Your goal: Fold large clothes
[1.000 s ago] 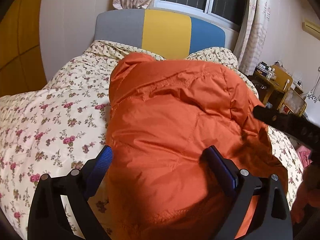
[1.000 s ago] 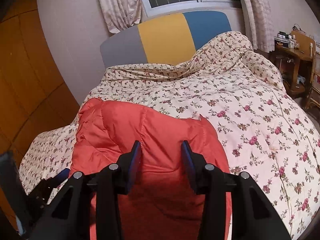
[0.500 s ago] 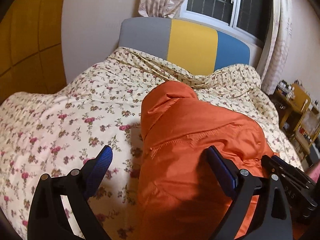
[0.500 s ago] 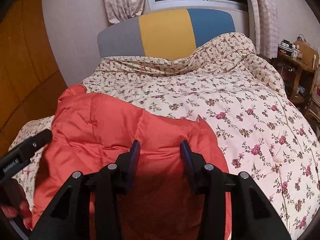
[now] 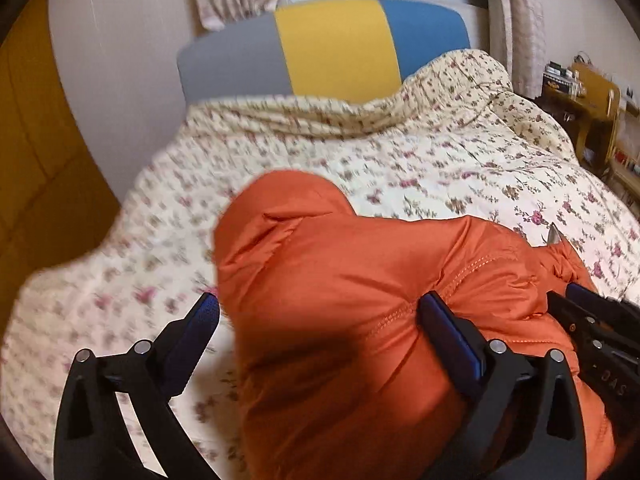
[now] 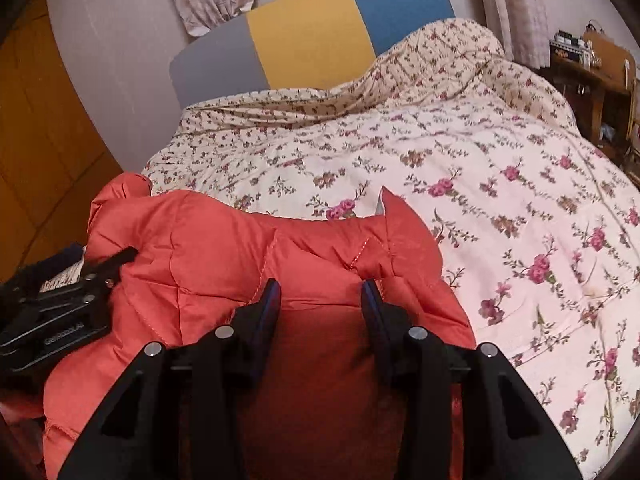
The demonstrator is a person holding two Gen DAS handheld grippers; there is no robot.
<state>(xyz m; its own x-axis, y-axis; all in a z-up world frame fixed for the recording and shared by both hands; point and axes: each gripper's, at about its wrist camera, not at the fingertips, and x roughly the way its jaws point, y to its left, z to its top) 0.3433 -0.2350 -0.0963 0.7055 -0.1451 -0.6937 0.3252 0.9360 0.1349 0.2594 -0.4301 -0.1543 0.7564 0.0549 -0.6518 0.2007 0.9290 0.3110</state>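
Left wrist view shows an orange puffy jacket [image 5: 360,320] bunched on a floral quilt [image 5: 460,168] covering the bed. The left tool [image 5: 320,316] stands wide apart, one blue pad over the quilt, the other pressed against the jacket's side, gripping nothing. Right wrist view shows the right tool [image 6: 320,300] with its fingers [image 6: 269,300] partly apart and jacket fabric bulging between them; whether they pinch it I cannot tell. A grey, yellow and blue headboard [image 6: 312,36] rises behind.
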